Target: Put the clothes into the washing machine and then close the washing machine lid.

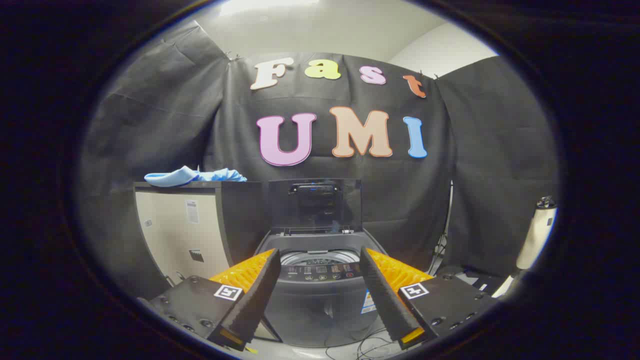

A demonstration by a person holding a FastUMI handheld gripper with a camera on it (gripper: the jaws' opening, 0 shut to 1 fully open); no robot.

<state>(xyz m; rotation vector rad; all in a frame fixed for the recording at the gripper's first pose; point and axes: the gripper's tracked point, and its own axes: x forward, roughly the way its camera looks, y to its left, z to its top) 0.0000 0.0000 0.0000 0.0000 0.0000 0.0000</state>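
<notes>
Grey plastic is pretty much all you get between the fingers right now: the gripper (pixel 320 265) is spread wide with nothing in it, and the front of the washing machine (pixel 320 300) sits in the gap, a bit beyond the tips. Each finger has a little square black-and-white marker on its base.

Looking past the fingertips you can see the machine's control panel (pixel 320 272) with a row of small buttons, and right behind that the shiny metal rim of the drum opening (pixel 320 256). The lid (pixel 315 205) is flipped up and standing more or less upright at the back of the machine, dark, with a handle near its top edge.

Just left of the machine, touching or nearly so (can't tell which), there's a pale cabinet (pixel 185 230) with a dark top. The clothes (pixel 195 176), a light blue crumpled bundle, are lying on top of that cabinet, higher than the machine's opening and well away from the fingers.

A few thin cables (pixel 365 347) trail on the floor in front of the machine, and off to the right there's a whitish post-like thing (pixel 536 235), too far at the edge to make out
</notes>
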